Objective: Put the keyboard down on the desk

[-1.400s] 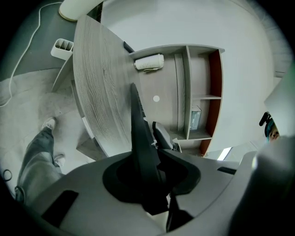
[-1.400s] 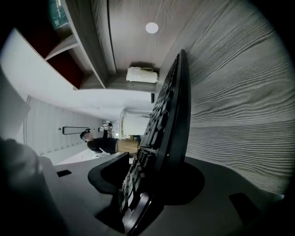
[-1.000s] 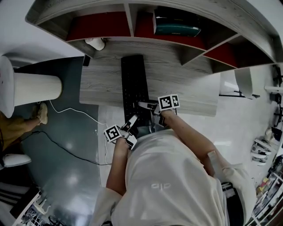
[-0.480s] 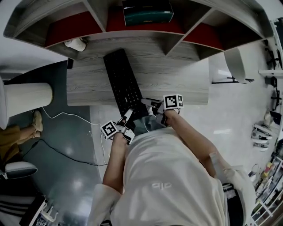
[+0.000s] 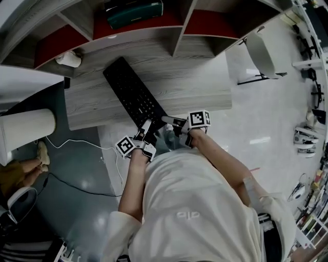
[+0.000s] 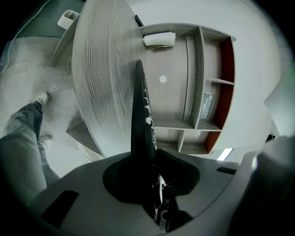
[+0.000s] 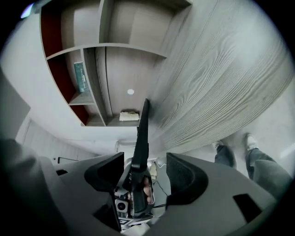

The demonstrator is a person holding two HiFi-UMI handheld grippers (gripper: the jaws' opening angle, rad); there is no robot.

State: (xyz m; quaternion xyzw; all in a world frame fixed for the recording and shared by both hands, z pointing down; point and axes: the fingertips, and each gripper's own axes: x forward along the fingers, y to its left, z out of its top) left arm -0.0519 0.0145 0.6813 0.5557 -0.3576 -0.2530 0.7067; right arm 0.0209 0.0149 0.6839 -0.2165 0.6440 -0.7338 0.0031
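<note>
the black keyboard [image 5: 134, 94] lies diagonally over the wood-grain desk [image 5: 205, 87], far end toward the back left, near end overhanging the front edge. whether the far end touches the desktop cannot be determined.

left gripper [image 5: 145, 132]: clamped on the keyboard's near end. in the left gripper view the keyboard [image 6: 140, 120] appears edge-on, running straight out from the closed jaws of the gripper [image 6: 147, 170] across the desk [image 6: 101, 83].

right gripper [image 5: 171, 122]: positioned at the near right corner of the keyboard, just beside the left gripper. in the right gripper view the jaws of the gripper [image 7: 145, 173] stand apart; the keyboard edge [image 7: 140, 138] passes between them with a gap to each pad, so nothing is gripped.

surroundings: a shelf unit [image 5: 177, 36] with red back panels stands along the rear of the desk. one compartment holds a teal box [image 5: 134, 12]. a white bundle [image 5: 68, 59] rests at the back left of the desktop, near the keyboard's far end.
</note>
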